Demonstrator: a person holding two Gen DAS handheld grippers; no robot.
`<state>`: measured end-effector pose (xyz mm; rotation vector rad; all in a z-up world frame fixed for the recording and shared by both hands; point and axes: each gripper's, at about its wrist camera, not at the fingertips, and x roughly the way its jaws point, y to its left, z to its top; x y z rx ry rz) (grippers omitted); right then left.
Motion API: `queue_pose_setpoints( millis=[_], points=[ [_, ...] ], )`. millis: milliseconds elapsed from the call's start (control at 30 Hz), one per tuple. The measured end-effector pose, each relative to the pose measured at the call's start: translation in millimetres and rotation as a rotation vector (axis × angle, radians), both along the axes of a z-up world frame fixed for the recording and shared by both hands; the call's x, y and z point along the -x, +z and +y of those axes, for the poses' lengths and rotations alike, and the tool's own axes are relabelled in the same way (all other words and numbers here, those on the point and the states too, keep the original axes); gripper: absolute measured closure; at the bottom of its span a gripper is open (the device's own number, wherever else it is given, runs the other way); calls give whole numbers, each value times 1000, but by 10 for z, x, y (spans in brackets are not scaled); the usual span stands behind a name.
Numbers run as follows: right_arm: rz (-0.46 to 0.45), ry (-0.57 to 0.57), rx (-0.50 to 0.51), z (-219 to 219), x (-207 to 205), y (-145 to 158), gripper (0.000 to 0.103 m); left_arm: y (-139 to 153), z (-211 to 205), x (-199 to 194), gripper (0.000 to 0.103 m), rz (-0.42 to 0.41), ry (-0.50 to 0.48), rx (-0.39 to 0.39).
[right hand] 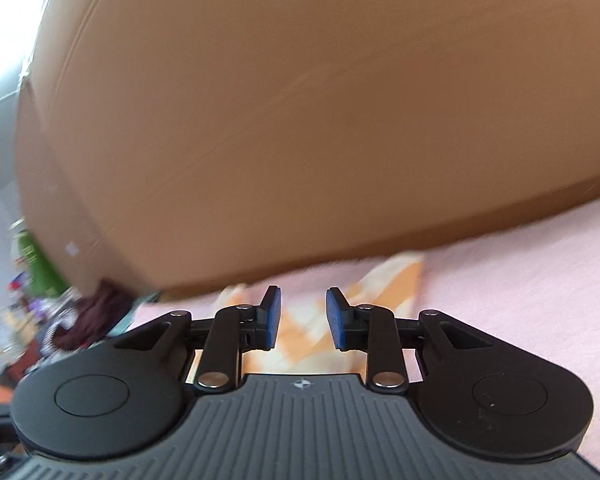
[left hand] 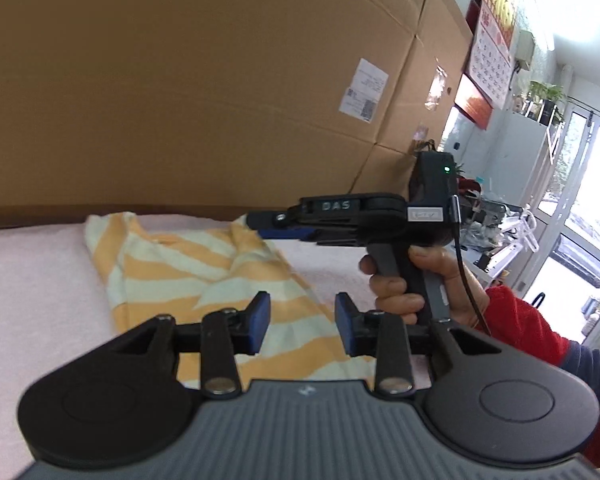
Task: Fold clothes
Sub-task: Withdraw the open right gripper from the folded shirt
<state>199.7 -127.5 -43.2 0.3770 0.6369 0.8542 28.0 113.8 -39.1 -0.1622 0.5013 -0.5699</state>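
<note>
An orange-and-cream striped garment (left hand: 204,264) lies rumpled and partly folded on a pale pink cover (left hand: 32,280). My left gripper (left hand: 302,320) hovers over its near end, open, with nothing between the blue pads. A hand in a red sleeve (left hand: 516,320) holds the right gripper (left hand: 260,222) above the garment's far right edge, pointing left. In the right wrist view, the right gripper (right hand: 303,316) is open and empty, with the striped garment (right hand: 396,276) on the pink cover (right hand: 520,260) just below and ahead of it.
A large cardboard box (left hand: 180,100) stands like a wall along the far edge of the cover, and fills the right wrist view (right hand: 300,120). A wall calendar (left hand: 492,52), shelves with clutter and a glass door (left hand: 572,208) are at the right. Blurred clutter (right hand: 40,304) lies left.
</note>
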Motion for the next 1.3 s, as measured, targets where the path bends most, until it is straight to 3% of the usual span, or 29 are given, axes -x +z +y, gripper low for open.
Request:
queue_pose_setpoints(
  millis=[100, 167, 300, 367, 500, 667, 733, 867, 1067, 1200, 1300],
  points=[
    [26, 3, 82, 89, -23, -58, 74, -154, -208, -285, 69, 35, 2, -83],
    [33, -18, 121, 70, -38, -93, 74, -255, -200, -449, 69, 74, 30, -98],
    [-9, -77, 152, -89, -65, -83, 77, -288, -58, -639, 60, 91, 84, -84],
    [-23, -99, 168, -66, -126, -106, 74, -305, 25, -681, 55, 108, 83, -31],
    [-14, -113, 142, -133, -171, -115, 74, -275, 146, -527, 57, 93, 115, 15],
    [-4, -52, 79, -1, -135, -90, 72, -182, 34, -113, 43, 38, 79, -63],
    [9, -2, 83, 70, -125, -110, 71, -252, -57, -74, 38, 26, 62, -133],
    [-40, -64, 168, 118, -127, -138, 74, -294, -43, -143, 34, 59, 47, -106],
    [14, -74, 94, 12, -237, -203, 64, -300, -28, -128, 31, 58, 49, -99],
    [54, -98, 37, -107, -278, -248, 67, -292, -55, -90, 28, 49, 48, -121],
    [51, -188, 101, -131, -133, -170, 71, -292, -23, -82, 20, 50, 42, -111]
  ],
)
